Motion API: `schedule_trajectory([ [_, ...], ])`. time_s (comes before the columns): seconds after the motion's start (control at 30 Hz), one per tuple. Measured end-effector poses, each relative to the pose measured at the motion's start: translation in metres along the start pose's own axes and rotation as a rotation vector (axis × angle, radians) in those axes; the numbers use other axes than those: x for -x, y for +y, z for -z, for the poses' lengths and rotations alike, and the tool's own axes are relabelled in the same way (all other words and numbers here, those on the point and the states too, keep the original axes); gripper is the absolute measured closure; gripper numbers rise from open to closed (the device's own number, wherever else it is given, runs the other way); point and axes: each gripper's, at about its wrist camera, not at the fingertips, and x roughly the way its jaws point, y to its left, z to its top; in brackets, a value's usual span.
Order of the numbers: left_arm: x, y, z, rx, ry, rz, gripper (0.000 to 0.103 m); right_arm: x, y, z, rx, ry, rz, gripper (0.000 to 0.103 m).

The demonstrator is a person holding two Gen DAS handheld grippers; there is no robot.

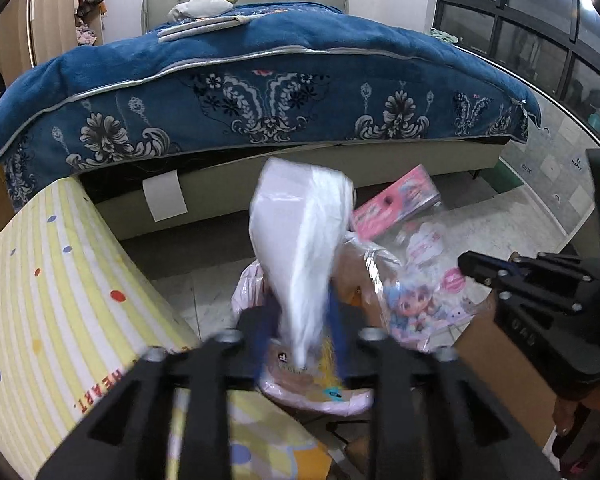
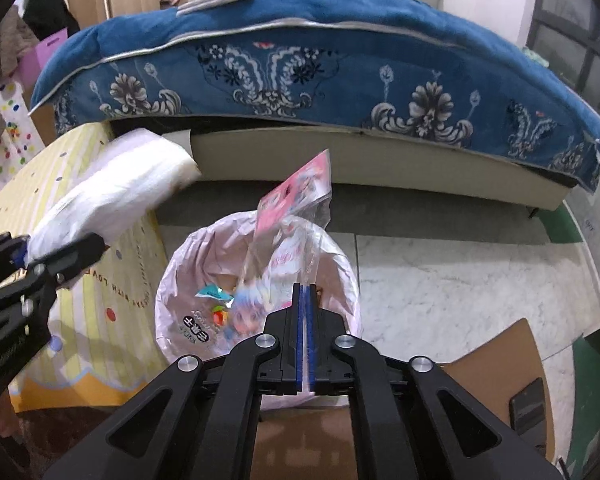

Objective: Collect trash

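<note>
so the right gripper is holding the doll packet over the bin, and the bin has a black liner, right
Not quite: the liner is pink, not black. The right wrist view shows the right gripper shut on the clear doll packet, which hangs over the bin, and the bag lining that bin is pale pink.
</note>
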Motion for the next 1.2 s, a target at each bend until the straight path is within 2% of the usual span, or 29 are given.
schedule_trajectory([
  [0.07, -0.001, 0.000, -0.001, 0.006, -0.008, 0.008, 0.038, -0.009, -0.002, -0.002, -0.006, 0.015, -0.021, 0.091],
  [0.1, -0.001, 0.000, -0.002, 0.006, -0.009, 0.010, 0.035, -0.014, -0.005, -0.003, -0.021, 0.030, -0.042, 0.087],
  [0.17, 0.001, 0.002, -0.001, 0.011, -0.013, 0.003, 0.028, -0.017, -0.011, -0.003, -0.061, 0.042, -0.060, 0.072],
  [0.2, 0.003, 0.005, 0.000, 0.019, -0.019, -0.004, 0.024, -0.014, -0.014, -0.003, -0.078, 0.035, -0.071, 0.069],
  [0.4, 0.028, 0.027, 0.008, 0.083, -0.042, -0.047, 0.016, 0.023, -0.018, 0.001, -0.115, -0.010, -0.108, 0.060],
  [0.6, 0.069, 0.044, 0.022, 0.124, -0.064, -0.125, 0.007, 0.065, -0.011, 0.006, -0.114, -0.051, -0.133, 0.042],
  [0.7, 0.089, 0.049, 0.028, 0.136, -0.066, -0.149, 0.007, 0.084, 0.001, 0.005, -0.086, -0.069, -0.149, 0.028],
  [0.73, 0.097, 0.050, 0.030, 0.138, -0.071, -0.155, 0.007, 0.092, 0.006, 0.005, -0.072, -0.081, -0.155, 0.019],
  [0.77, 0.106, 0.052, 0.032, 0.141, -0.078, -0.163, 0.007, 0.099, 0.012, 0.003, -0.058, -0.093, -0.158, 0.014],
  [0.93, 0.142, 0.064, 0.041, 0.183, -0.079, -0.246, 0.007, 0.136, 0.039, -0.001, 0.020, -0.158, -0.164, 0.012],
  [1.2, 0.206, 0.084, 0.065, 0.289, -0.075, -0.333, 0.007, 0.189, 0.081, -0.001, 0.109, -0.223, -0.255, 0.011],
])
